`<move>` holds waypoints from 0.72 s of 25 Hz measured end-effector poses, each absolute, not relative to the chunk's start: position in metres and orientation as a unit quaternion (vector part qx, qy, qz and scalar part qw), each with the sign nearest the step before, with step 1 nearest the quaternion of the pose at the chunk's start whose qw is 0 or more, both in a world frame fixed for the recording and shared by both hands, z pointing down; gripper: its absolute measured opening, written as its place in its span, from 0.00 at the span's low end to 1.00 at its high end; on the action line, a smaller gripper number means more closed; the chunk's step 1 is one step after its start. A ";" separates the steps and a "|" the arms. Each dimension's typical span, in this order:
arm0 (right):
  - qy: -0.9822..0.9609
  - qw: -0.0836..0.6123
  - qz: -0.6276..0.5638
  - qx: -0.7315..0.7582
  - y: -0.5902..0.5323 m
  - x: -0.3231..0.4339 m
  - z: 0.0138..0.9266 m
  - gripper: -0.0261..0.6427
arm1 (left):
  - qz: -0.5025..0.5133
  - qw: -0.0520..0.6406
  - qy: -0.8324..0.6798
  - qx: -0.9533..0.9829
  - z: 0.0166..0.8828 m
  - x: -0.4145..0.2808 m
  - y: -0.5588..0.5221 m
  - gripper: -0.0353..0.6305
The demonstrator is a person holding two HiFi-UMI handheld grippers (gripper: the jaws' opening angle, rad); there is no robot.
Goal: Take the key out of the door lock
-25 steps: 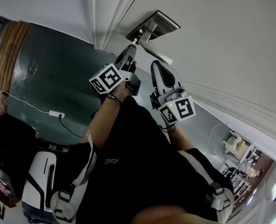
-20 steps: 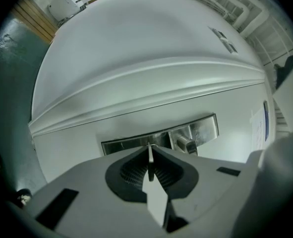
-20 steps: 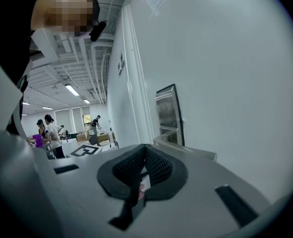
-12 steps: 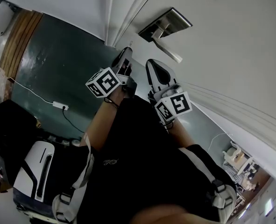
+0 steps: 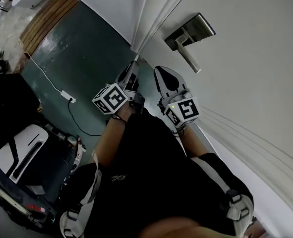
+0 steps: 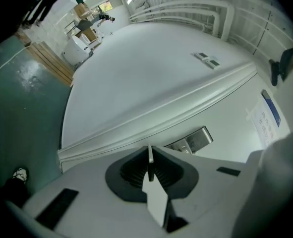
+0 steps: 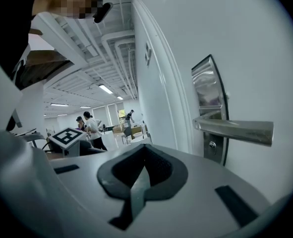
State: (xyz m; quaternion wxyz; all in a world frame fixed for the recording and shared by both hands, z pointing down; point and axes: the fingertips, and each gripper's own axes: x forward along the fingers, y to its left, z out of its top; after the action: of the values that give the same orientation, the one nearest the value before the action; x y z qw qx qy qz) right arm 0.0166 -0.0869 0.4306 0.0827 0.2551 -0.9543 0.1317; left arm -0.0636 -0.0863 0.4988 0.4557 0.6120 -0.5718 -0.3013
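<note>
**Key in our left claw, clear of the lock**

Nearest to us, our two forearms reach out from dark clothing towards the door. Our left gripper (image 5: 133, 71) has its jaws pressed almost together on the key (image 6: 149, 163). The key is a thin metal blade standing on edge between the ribbed dark pads, with its tip poking just past them. It is held in the air, apart from the door, so it is already out of the lock.

Our right gripper (image 7: 144, 162) sits just beside the left one, on the side nearer the door. Its jaws are closed pad to pad and have hold of nothing.

Just beyond the right gripper is the silver door handle (image 7: 235, 128). It sticks out level from a tall metal plate (image 7: 208, 98), and the small round lock (image 7: 212, 145) sits on that plate right under the lever. Neither gripper touches the handle, the plate or the lock. The white door (image 7: 255, 43) carries the plate, and its moulded frame runs alongside.

Below and to our left, a white cable (image 5: 42, 73) trails across the green floor (image 5: 77, 58) to a small socket block. Far off in the bright room past the frame, a few people (image 7: 89, 128) stand among desks.
</note>
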 end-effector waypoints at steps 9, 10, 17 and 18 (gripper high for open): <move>-0.974 0.105 0.132 0.150 -0.035 -0.004 0.449 0.05 | -0.305 0.409 -0.655 0.557 0.496 -0.076 -0.013 0.11; -0.976 0.107 0.131 0.139 -0.030 -0.007 0.450 0.05 | -0.304 0.404 -0.665 0.549 0.496 -0.080 -0.003 0.11; -0.986 0.106 0.112 0.069 0.004 -0.034 0.444 0.05 | -0.280 0.347 -0.735 0.511 0.479 -0.108 0.055 0.11; -0.987 0.105 0.106 0.065 0.006 -0.037 0.439 0.05 | -0.273 0.337 -0.742 0.511 0.473 -0.111 0.062 0.11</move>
State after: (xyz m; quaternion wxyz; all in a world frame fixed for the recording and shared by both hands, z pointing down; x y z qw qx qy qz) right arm -0.0371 0.0064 0.4393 0.1053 0.0648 -0.9866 0.1064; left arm -0.1106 0.0615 0.4734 0.3371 0.5106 -0.7423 -0.2732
